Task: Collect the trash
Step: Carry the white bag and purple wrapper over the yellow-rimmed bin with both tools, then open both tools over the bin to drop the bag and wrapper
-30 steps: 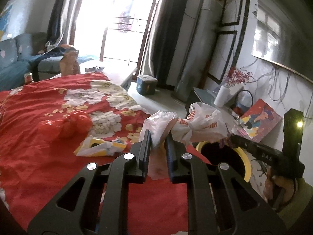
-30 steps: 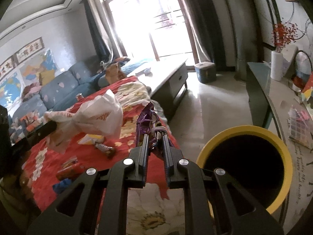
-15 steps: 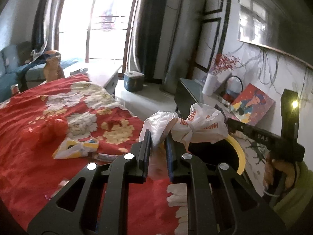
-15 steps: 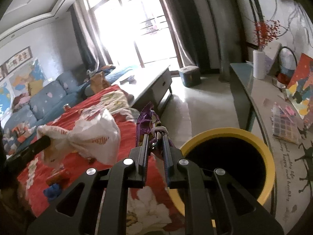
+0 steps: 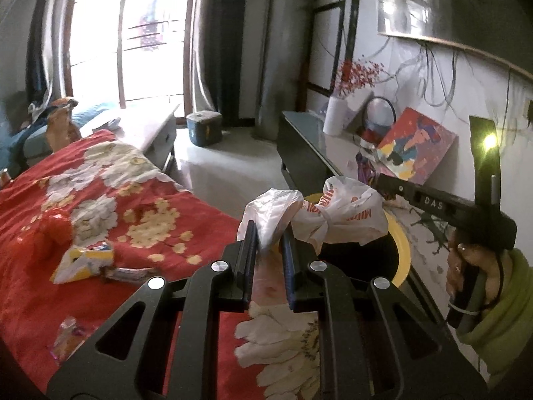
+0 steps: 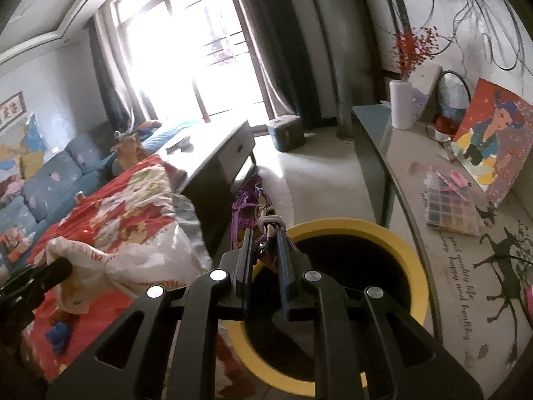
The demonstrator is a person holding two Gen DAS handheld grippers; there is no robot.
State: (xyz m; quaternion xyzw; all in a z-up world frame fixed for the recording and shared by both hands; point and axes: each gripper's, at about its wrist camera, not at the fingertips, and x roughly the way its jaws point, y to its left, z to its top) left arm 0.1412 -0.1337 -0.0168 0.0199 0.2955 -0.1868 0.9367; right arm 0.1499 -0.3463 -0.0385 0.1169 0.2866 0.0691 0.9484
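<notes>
The left gripper (image 5: 269, 230), at lower center of its frame, is clamped on a white bag (image 5: 319, 213) that hangs over the yellow rim of the bin (image 5: 401, 243). The right gripper (image 6: 265, 238) pinches a purple wrapper (image 6: 248, 206) at center frame, just above the bin's (image 6: 416, 266) near rim. More wrappers (image 5: 85, 261) lie at left on the red cloth (image 5: 50, 193).

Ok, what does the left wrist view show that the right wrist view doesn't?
Only the left wrist view: a yellow wrapper on the red cloth, and the hand on the right tool's handle. Only the right wrist view: the purple wrapper in the right tool, a blue sofa. Both: the white bag in the left tool, the yellow bin.
</notes>
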